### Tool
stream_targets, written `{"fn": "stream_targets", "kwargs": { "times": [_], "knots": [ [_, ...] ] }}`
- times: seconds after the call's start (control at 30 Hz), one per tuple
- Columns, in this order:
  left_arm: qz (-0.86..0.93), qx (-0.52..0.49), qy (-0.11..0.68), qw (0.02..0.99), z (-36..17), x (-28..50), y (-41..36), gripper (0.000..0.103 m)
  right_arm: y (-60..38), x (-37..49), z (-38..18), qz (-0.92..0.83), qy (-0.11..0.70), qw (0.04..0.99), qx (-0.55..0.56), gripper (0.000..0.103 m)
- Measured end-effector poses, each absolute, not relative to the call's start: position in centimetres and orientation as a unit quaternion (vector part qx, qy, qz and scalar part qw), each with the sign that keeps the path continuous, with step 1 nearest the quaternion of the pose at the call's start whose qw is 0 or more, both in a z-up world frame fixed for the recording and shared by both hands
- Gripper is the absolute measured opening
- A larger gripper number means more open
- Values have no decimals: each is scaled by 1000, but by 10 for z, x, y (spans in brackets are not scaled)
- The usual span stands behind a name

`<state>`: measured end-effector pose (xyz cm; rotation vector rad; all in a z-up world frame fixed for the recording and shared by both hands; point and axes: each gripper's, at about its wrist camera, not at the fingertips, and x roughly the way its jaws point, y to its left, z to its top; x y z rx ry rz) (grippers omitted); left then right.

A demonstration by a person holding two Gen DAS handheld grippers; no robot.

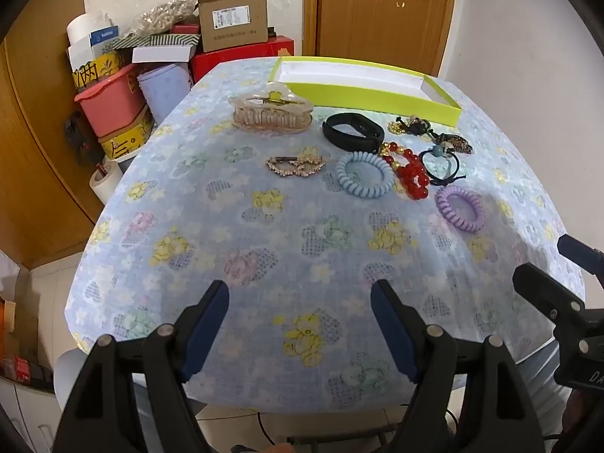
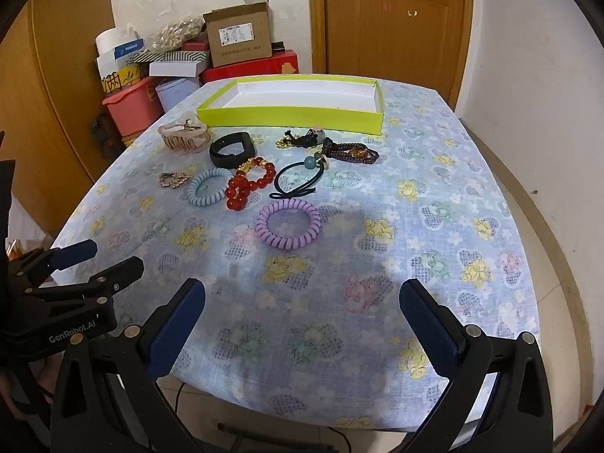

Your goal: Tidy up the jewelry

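Observation:
Jewelry lies on a blue floral tablecloth before a lime-green tray (image 1: 377, 99) (image 2: 294, 117), which shows a white floor with nothing in it. Pieces: clear hair claw (image 1: 271, 113) (image 2: 184, 136), black band (image 1: 353, 134) (image 2: 231, 148), rhinestone clip (image 1: 295, 166) (image 2: 174, 179), blue coil tie (image 1: 364, 174) (image 2: 207, 185), red bead bracelet (image 1: 409, 173) (image 2: 249, 185), black hair tie (image 1: 442, 164) (image 2: 299, 180), purple coil tie (image 1: 459, 207) (image 2: 288, 223), dark bead pieces (image 2: 349, 151). My left gripper (image 1: 300, 321) and right gripper (image 2: 302, 317) are open and empty over the near table edge.
Stacked cardboard boxes (image 1: 232, 19), a pink tub (image 1: 111, 104) and rolls crowd the floor at the table's far left. A wooden door (image 2: 392, 19) stands behind the table. White wall lies to the right.

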<state>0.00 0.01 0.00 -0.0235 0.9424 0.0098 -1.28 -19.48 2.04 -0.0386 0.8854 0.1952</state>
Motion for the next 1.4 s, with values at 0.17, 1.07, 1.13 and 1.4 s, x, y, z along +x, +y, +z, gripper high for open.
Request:
{"fn": "stream_targets", "kwargs": {
  "times": [0.17,1.07,1.13,1.4],
  "knots": [
    [8,-7,454,891,0,0,-1,79,-195,-13,20,94,427,899,-19,103],
    [-3,-28,467,884,-4,1,8,79,-194,-11,20,95,426,899,-20,103],
    [-1,-27,467,884,-4,1,8,79,-195,-11,19,95,426,899,-20,103],
    [-5,-31,467,884,-4,3,12,79,-191,-8,21,96,427,899,-21,103]
  ]
}}
